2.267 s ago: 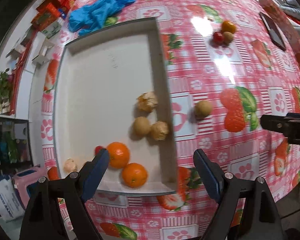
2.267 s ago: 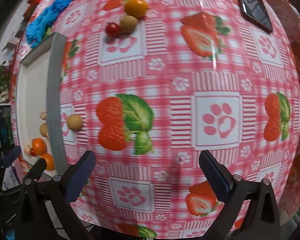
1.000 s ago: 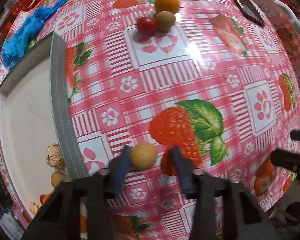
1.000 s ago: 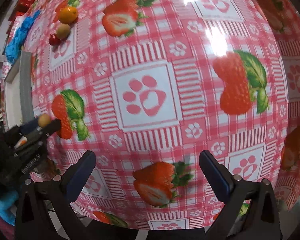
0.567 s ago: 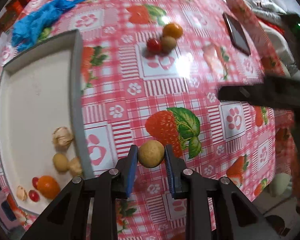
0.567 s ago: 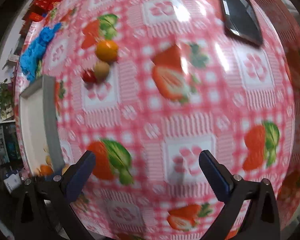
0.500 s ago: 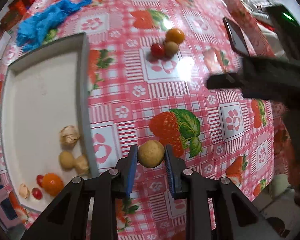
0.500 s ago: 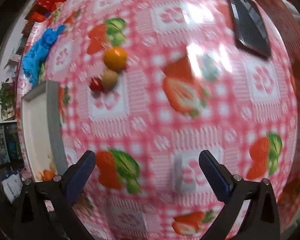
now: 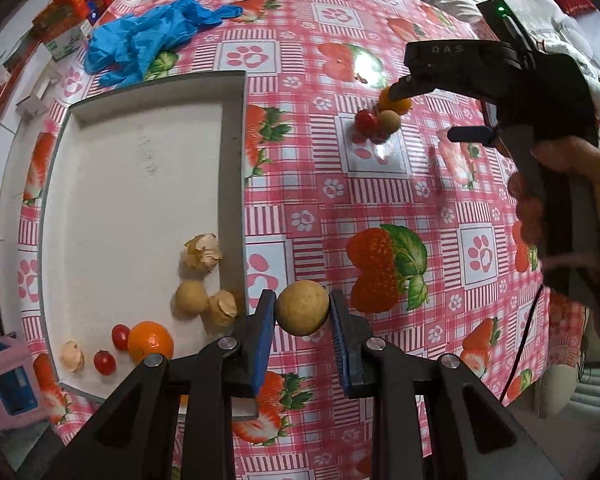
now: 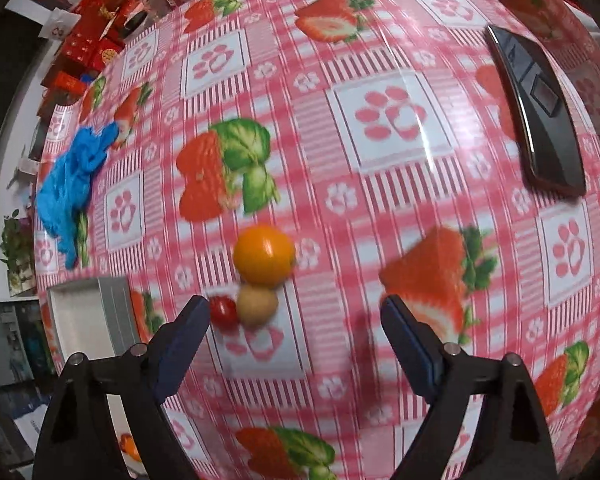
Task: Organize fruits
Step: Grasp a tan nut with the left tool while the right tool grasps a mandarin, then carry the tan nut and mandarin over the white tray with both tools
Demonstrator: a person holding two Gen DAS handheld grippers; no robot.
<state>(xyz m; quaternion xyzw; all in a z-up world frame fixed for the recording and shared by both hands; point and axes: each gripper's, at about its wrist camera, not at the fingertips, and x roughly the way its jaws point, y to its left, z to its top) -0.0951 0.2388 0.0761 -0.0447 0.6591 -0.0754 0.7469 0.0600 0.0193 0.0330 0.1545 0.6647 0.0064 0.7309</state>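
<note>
Fruits [image 10: 260, 280] motion-blurred between closing right tool [image 10: 294, 318] jaws, untouched.

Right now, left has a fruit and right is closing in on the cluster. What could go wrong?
1. The round tan fruit is pinched only at its sides by the left gripper; it may slip before clearing the tray wall.
2. The right gripper is closing over three touching fruits: orange, tan one, cherry tomato. It may knock neighbours rolling.

black gripper [image 9: 302, 340] frame, blue pads [image 9: 262, 330], silver screws, green indicator light
</note>
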